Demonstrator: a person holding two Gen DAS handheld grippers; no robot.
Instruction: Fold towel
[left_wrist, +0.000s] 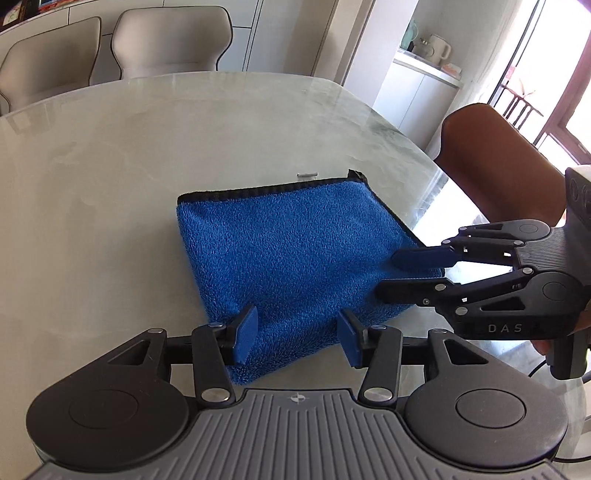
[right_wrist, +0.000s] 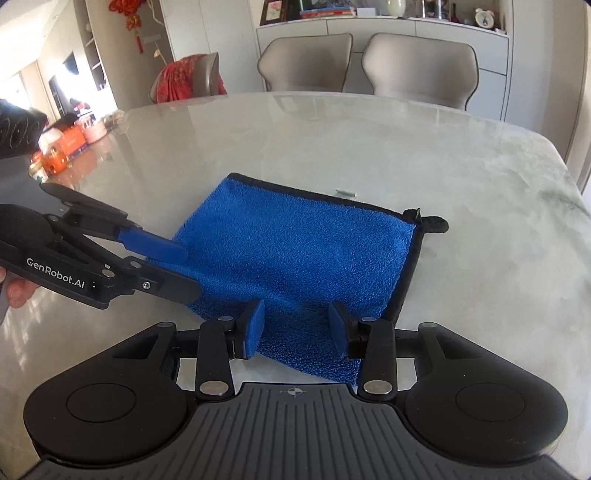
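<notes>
The left tool (left_wrist: 297, 334) is hovering with its blue pads parted, nothing pinched between them; the near edge of the folded blue towel (left_wrist: 291, 254) is lying just under and ahead of that gap. Whether the pads are brushing the cloth cannot be told. It is tilting steeply down toward the counter (left_wrist: 147, 155). In the right wrist view this tool (right_wrist: 192, 269) is reaching in from the left, its two fingers spread over the towel's left corner, with a bit of a hand (right_wrist: 16, 291) showing behind the body.

The towel (right_wrist: 295, 251) is resting flat on the pale marble counter (right_wrist: 480, 221), between the two tools, its black-trimmed edge on the far side and its long axis running left to right across the view. A small black loop (right_wrist: 434, 224) is sticking out at its far right corner.

The right tool (right_wrist: 296, 328) is also standing partly open, gripping nothing, pads poised above the towel's near edge. From the left wrist view it (left_wrist: 388, 275) is coming in from the right, pointing down at the towel's right corner.
</notes>
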